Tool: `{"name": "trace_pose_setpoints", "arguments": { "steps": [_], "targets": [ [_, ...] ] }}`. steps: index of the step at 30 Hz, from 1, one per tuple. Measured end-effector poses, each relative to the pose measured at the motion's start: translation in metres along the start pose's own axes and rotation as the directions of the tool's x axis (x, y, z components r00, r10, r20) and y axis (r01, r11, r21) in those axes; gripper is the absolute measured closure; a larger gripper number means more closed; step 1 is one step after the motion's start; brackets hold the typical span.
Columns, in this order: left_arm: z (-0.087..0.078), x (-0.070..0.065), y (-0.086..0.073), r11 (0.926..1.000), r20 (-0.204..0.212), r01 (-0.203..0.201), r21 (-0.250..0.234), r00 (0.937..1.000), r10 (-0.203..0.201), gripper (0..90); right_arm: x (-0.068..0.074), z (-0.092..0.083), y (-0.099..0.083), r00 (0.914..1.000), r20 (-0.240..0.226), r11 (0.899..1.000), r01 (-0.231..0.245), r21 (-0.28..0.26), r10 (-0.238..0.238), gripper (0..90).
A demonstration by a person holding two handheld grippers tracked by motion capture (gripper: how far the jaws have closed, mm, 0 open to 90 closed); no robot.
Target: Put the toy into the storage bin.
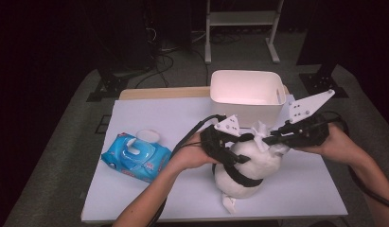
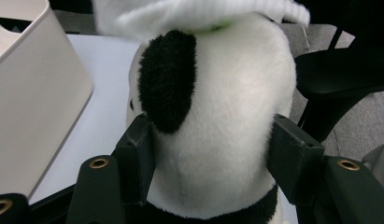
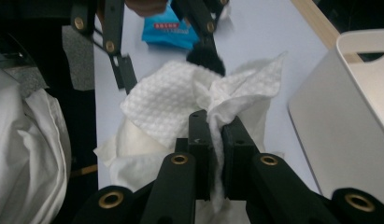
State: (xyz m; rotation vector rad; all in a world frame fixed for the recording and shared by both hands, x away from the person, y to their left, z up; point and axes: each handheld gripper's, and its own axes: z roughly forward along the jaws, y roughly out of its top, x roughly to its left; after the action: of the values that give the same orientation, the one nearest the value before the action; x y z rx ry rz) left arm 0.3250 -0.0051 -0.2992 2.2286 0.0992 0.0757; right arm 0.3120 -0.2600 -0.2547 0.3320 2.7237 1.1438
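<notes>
Fuzzy round plush toy (image 2: 217, 140), dimpled crumpled wipe (image 3: 180, 100) atop.

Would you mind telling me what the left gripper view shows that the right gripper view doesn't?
Left gripper view: the plush toy's black ear patch, with the left gripper clamped on both sides of its head. Right gripper view: the right gripper pinching the white wipe draped over the toy, and the blue wipes pack beyond. Both: the white bin, the wipe, and the table.
</notes>
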Motion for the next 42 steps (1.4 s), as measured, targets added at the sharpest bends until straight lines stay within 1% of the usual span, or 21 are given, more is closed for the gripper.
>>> {"name": "trace_pose_setpoints", "arguments": {
  "steps": [1, 2, 5, 8, 12, 15, 17, 18, 20, 21, 23, 24, 25, 26, 27, 29, 33, 36, 38, 40, 42],
  "targets": [
    [-0.001, 0.000, -0.001, 1.0000, 0.004, 0.006, -0.003, 1.0000, -0.006, 38.7, -0.001, 0.000, -0.004, 1.0000, 0.005, 1.000, -0.001, 0.009, 0.001, 83.3],
    [0.000, 0.000, -0.002, 0.9999, 0.006, 0.007, -0.008, 1.0000, -0.007, 38.8, -0.001, 0.000, -0.007, 0.9999, 0.004, 1.000, -0.015, 0.010, 0.015, 83.3],
    [0.000, -0.001, -0.001, 1.0000, 0.004, 0.004, -0.008, 1.0000, -0.004, 39.0, -0.001, -0.001, -0.015, 0.9995, 0.000, 1.000, -0.030, -0.004, 0.030, 83.3],
    [-0.003, 0.000, 0.002, 0.9999, -0.010, 0.000, -0.011, 1.0000, 0.000, 39.6, 0.000, -0.003, -0.015, 0.9994, 0.012, 0.999, -0.031, -0.020, 0.031, 83.3],
    [-0.011, 0.003, 0.006, 0.9998, -0.025, 0.002, -0.021, 0.9997, -0.002, 40.1, 0.000, -0.005, -0.013, 0.9991, 0.028, 0.997, -0.030, -0.071, 0.032, 83.4],
    [-0.015, 0.004, 0.007, 0.9997, -0.034, -0.003, -0.023, 0.9994, 0.002, 40.3, -0.002, -0.003, -0.014, 0.9991, 0.020, 0.995, -0.036, -0.088, 0.038, 83.4],
    [-0.013, 0.005, 0.006, 0.9997, -0.024, 0.006, -0.025, 0.9997, -0.006, 40.4, -0.004, -0.001, -0.018, 0.9989, 0.006, 0.995, -0.045, -0.094, 0.046, 83.4],
    [-0.011, 0.005, 0.005, 0.9997, -0.016, 0.006, -0.022, 0.9998, -0.006, 40.5, -0.004, 0.000, -0.019, 0.9986, 0.004, 0.995, -0.052, -0.090, 0.052, 83.4],
    [-0.006, 0.005, 0.006, 0.9997, -0.011, 0.011, -0.022, 0.9999, -0.011, 40.7, -0.004, 0.000, -0.020, 0.9989, 0.011, 0.996, -0.044, -0.081, 0.045, 83.4],
    [-0.002, 0.004, 0.008, 0.9998, -0.006, 0.006, -0.018, 1.0000, -0.006, 40.7, -0.003, -0.001, -0.019, 0.9990, 0.013, 0.996, -0.043, -0.075, 0.044, 83.4],
    [0.003, 0.002, 0.012, 0.9999, -0.011, -0.006, -0.010, 0.9999, 0.006, 40.4, -0.001, -0.002, -0.014, 0.9995, 0.014, 0.997, -0.029, -0.074, 0.030, 83.0],
    [0.005, 0.001, 0.014, 0.9999, -0.010, -0.010, -0.007, 0.9999, 0.010, 40.2, 0.001, -0.002, -0.011, 0.9995, 0.025, 0.998, -0.016, -0.067, 0.018, 83.0],
    [0.007, 0.000, 0.016, 0.9998, -0.007, -0.018, -0.006, 0.9998, 0.018, 40.1, 0.002, -0.003, -0.009, 0.9996, 0.022, 0.997, -0.016, -0.072, 0.018, 83.0],
    [0.009, -0.001, 0.017, 0.9998, -0.004, -0.020, -0.009, 0.9998, 0.020, 39.9, 0.002, -0.005, -0.007, 0.9998, 0.011, 0.996, -0.015, -0.093, 0.016, 83.1],
    [0.010, -0.002, 0.018, 0.9997, -0.005, -0.024, -0.005, 0.9997, 0.024, 39.5, 0.003, -0.006, -0.007, 0.9999, 0.008, 0.996, -0.012, -0.094, 0.013, 83.1],
    [0.012, -0.002, 0.018, 0.9998, 0.000, -0.021, -0.002, 0.9998, 0.021, 37.8, 0.003, -0.004, -0.010, 0.9999, 0.006, 0.997, -0.009, -0.077, 0.010, 83.3],
    [0.014, -0.001, 0.014, 0.9999, 0.009, -0.005, -0.011, 0.9999, 0.005, 33.9, 0.001, -0.002, -0.022, 0.9994, 0.001, 0.998, -0.034, -0.059, 0.034, 83.7],
    [0.014, 0.000, 0.011, 1.0000, 0.008, 0.000, -0.001, 1.0000, 0.000, 31.4, -0.001, -0.002, -0.029, 0.9988, 0.007, 0.998, -0.049, -0.039, 0.049, 83.7],
    [0.015, 0.001, 0.005, 0.9999, 0.007, 0.010, 0.012, 0.9999, -0.010, 30.0, -0.001, -0.004, -0.034, 0.9978, 0.011, 0.997, -0.066, -0.033, 0.066, 83.7],
    [0.017, 0.002, -0.002, 0.9995, 0.012, 0.023, 0.023, 0.9997, -0.023, 28.6, -0.001, -0.005, -0.039, 0.9972, 0.001, 0.997, -0.074, -0.028, 0.074, 83.8],
    [0.019, 0.003, -0.009, 0.9989, 0.015, 0.034, 0.032, 0.9993, -0.034, 27.4, 0.000, -0.007, -0.043, 0.9967, 0.006, 0.997, -0.080, -0.014, 0.080, 83.8]
  ]
}}
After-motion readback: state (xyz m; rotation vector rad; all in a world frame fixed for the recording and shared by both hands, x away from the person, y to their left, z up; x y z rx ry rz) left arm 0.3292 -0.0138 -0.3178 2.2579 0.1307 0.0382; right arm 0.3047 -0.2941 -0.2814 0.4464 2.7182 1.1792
